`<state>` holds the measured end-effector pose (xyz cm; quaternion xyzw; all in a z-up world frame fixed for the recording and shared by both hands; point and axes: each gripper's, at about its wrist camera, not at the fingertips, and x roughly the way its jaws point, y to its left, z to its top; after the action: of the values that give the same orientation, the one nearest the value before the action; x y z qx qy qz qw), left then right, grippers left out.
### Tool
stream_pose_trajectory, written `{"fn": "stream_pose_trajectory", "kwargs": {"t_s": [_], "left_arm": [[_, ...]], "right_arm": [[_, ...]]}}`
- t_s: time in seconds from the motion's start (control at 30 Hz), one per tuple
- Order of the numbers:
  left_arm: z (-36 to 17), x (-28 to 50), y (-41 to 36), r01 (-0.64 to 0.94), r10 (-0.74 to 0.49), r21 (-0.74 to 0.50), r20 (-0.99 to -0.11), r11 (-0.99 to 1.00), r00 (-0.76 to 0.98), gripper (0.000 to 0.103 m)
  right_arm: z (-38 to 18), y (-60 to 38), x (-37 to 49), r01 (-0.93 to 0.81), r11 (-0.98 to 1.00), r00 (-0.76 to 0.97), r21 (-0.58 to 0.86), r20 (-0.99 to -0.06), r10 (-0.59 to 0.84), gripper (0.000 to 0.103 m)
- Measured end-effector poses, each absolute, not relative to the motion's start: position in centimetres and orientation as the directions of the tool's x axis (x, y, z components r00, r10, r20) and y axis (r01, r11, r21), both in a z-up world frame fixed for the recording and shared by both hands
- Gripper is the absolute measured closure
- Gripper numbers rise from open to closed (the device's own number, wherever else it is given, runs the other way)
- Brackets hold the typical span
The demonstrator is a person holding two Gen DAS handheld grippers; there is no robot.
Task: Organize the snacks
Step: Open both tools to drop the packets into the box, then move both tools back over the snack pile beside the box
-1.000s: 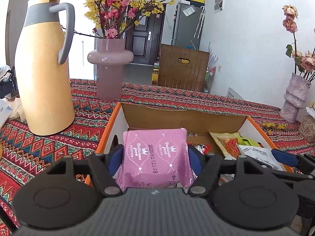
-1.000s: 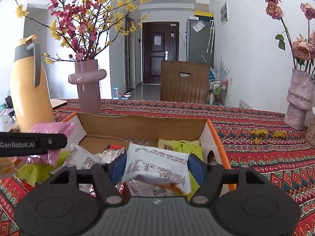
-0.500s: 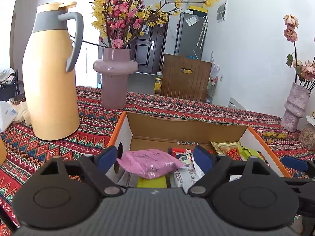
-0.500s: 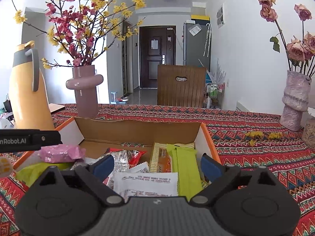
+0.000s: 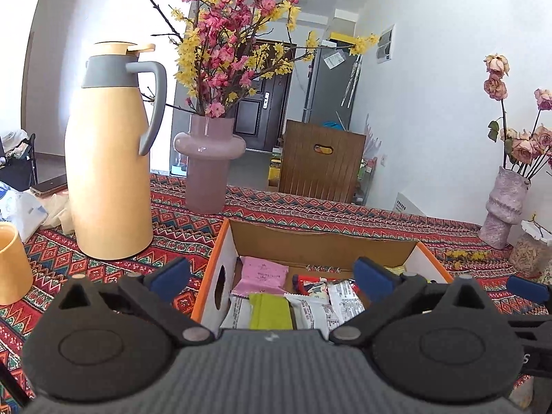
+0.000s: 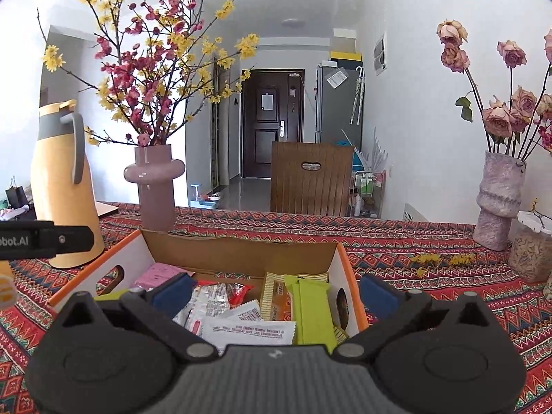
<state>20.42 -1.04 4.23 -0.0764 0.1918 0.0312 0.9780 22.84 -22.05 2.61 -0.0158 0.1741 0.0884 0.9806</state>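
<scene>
Snacks fill the cardboard box (image 5: 324, 245): pink packet (image 5: 264, 274) in its far left corner, green bar (image 6: 312, 307) by its right wall. Both the left gripper (image 5: 272, 274) and the right gripper (image 6: 276, 293) have just spread their jaws wide, nothing between them.

The open-topped box (image 5: 220, 252) is offering free entry from above, its floor crowded with snack packets (image 6: 248, 331). Toward the table's left edge the yellow jug (image 5: 110, 172) and pink vase (image 5: 207, 172) are standing guard; toward its right edge a mottled vase (image 6: 496, 200) and jar (image 6: 528, 252) are narrowing passage.
</scene>
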Motion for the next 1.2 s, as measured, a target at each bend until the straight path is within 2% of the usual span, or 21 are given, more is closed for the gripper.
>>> {"fn": "stream_pose_trajectory", "kwargs": {"t_s": [0.73,1.2], "left_arm": [[2.2,13.6,1.6,-0.089,0.050,-0.079,-0.405,0.993,0.913,0.000],[-0.6,10.8,2.4,-0.083,0.041,-0.065,-0.481,0.994,0.876,0.000]], "right_arm": [[1.3,-23.3,14.1,-0.188,0.982,0.916,-0.014,-0.364,0.170,0.000],[-1.0,-24.4,11.0,-0.172,0.985,0.886,0.020,-0.433,0.164,0.000]]}}
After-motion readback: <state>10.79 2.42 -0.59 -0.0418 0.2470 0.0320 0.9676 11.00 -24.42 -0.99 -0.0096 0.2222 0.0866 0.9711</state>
